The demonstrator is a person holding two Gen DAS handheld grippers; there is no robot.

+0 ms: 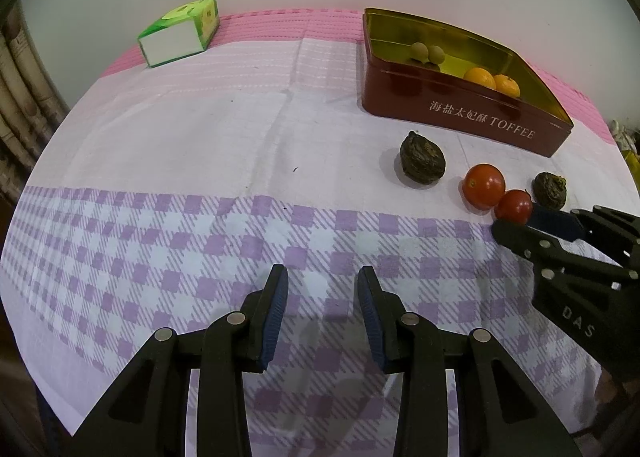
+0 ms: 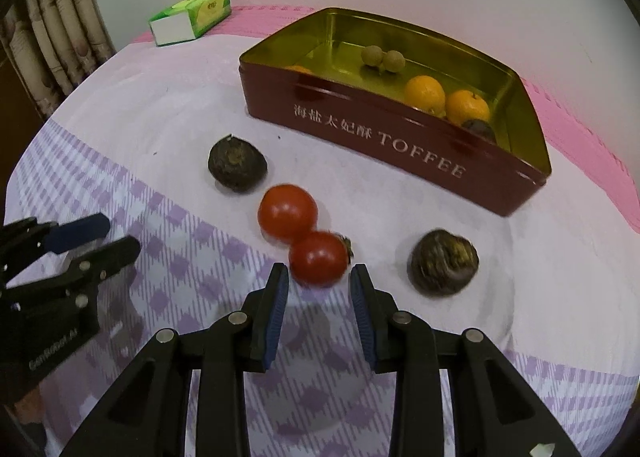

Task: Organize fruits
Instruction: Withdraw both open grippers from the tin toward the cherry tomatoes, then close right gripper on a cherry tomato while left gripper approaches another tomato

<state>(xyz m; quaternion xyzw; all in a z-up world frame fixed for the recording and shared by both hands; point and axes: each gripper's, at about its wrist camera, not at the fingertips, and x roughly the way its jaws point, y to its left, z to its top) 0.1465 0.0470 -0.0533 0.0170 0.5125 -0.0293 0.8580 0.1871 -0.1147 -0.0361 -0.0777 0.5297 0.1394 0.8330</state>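
Two smooth red tomatoes (image 2: 287,213) touching on the checked cloth (image 2: 540,297), in front of the red TOFFEE tin (image 2: 400,149). The near tomato (image 2: 318,259) sits just ahead of the right gripper (image 2: 319,277), jaws apart, nothing clamped. Wrinkled dark fruits (image 2: 237,164) flank them. Tin holds oranges (image 2: 425,93) and small tan round fruits (image 2: 383,58). Left gripper (image 1: 323,279) gapes empty over cloth.

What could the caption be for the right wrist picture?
Open right gripper nears a red tomato beside the toffee tin holding oranges.
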